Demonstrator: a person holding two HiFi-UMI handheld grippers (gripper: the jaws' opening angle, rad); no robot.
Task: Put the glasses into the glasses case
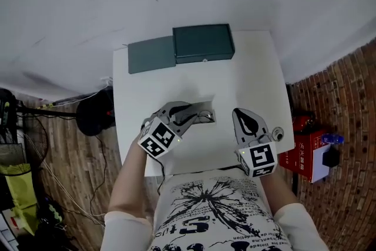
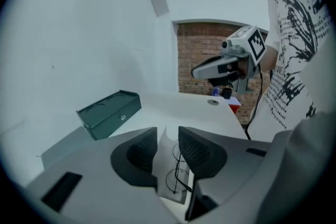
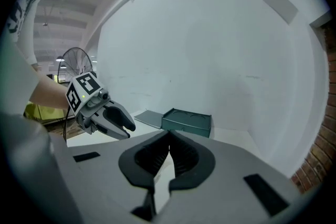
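Left gripper [image 2: 167, 136] stood open over glasses [image 2: 178, 168]; right gripper [image 3: 169, 139] was closed, empty. A gentle pinch at the bridge seemed safest before the case [image 1: 202, 43]

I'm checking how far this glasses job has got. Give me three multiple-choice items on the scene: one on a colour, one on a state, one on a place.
1. What colour is the glasses case?
A. dark green
B. red
C. yellow

2. How do the jaws of the right gripper stand?
A. wide apart
B. clamped on an object
C. together, with nothing between them

3. Where do the glasses lie?
A. inside the glasses case
B. on the white table
C. in the right gripper

Answers:
1 A: the box at the table's far edge is dark green in every view.
2 C: its own view shows the tips meeting, with nothing between them.
3 B: they lie on the table below the open jaws of the left gripper.
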